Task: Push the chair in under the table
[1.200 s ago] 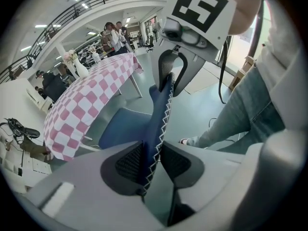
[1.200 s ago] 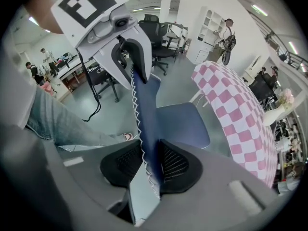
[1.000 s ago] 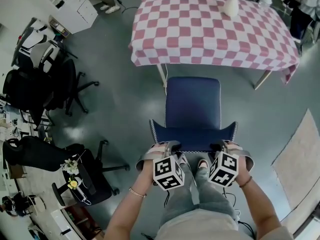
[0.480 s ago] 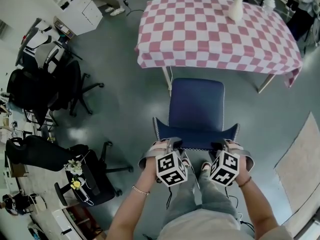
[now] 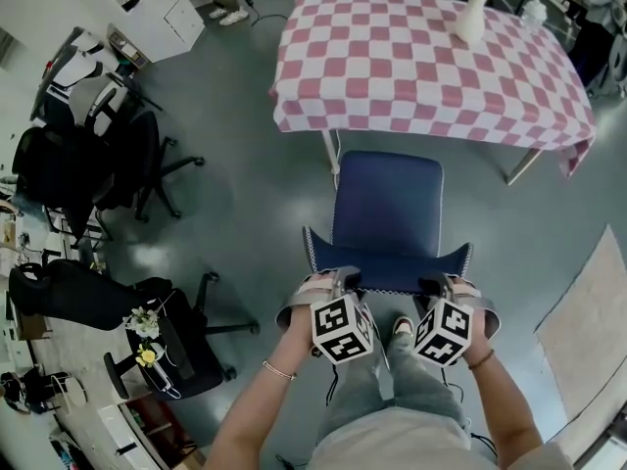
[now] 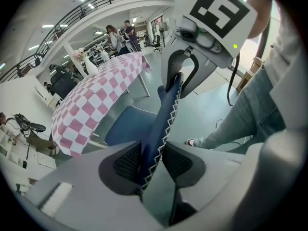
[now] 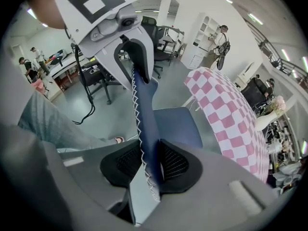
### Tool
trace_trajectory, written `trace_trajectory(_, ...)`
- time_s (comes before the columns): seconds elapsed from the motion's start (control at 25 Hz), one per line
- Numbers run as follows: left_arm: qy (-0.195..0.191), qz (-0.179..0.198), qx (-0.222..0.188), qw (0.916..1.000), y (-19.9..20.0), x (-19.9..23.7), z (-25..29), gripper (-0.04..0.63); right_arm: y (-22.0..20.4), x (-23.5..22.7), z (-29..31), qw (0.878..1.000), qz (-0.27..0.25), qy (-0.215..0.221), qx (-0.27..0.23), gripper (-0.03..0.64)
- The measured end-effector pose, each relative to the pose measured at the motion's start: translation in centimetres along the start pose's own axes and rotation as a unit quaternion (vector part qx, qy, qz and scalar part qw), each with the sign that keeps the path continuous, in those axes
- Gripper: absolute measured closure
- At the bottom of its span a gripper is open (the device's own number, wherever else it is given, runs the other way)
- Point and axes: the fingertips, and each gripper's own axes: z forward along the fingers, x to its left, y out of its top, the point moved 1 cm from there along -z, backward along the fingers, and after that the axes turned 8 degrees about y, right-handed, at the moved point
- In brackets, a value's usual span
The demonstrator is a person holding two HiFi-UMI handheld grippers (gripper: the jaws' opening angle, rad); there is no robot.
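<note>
A white vase stands on the checked cloth. Black office chairs crowd the left of the grey floor. Flowers lie beside another. A pale rug lies right.

Under me the grey floor carries a table draped in a pink-and-white checked cloth; a white vase of flowers stands near its far edge; a blue chair stands just before the table; black office chairs stand to my left; a pale mat lies to my right.
</note>
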Motion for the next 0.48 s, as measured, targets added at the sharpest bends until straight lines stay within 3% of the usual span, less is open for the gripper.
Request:
trace_trajectory(0.24,0.028,0.003,-0.013,0.9995,1.6,3.0,-0.1,0.459,1.1,-2.9,-1.2,1.0,0.0,-0.03,-0.001,0.509)
trace_trajectory(0.48,0.024,0.003,-0.021,0.9995,3.1,4.8,0.1,0.457,1.3,-5.2,-2.0,1.0,-0.001,-0.03,0.005,0.508)
